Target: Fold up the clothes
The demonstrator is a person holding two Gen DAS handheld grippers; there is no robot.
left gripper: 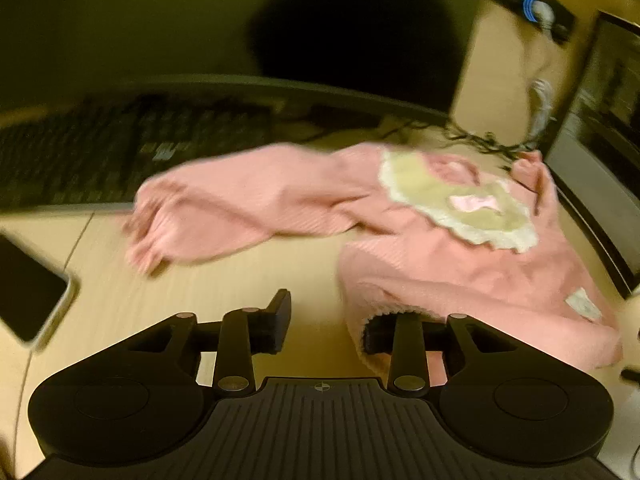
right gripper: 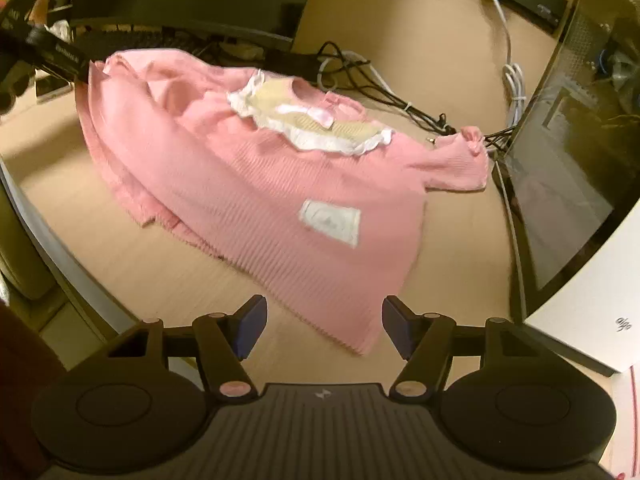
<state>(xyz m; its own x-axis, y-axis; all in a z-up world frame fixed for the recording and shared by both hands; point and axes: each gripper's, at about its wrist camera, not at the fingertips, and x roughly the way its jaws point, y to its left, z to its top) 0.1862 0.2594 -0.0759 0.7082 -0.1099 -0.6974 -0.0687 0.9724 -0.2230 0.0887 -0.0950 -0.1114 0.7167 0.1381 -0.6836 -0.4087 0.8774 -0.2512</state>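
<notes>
Item: pink sweater (right gripper: 248, 184), lying spread on the surface, long axis collar-to-hem toward the right gripper (right gripper: 324, 328), jaws wide with the hem between them; left gripper (left gripper: 326, 328) jaws wide, one inside the fabric edge.

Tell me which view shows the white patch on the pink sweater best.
The right wrist view: the white patch lies in mid-frame on the pink sweater, whole and facing the camera. In the left wrist view the patch is small, blurred and near the frame's right edge.
</notes>
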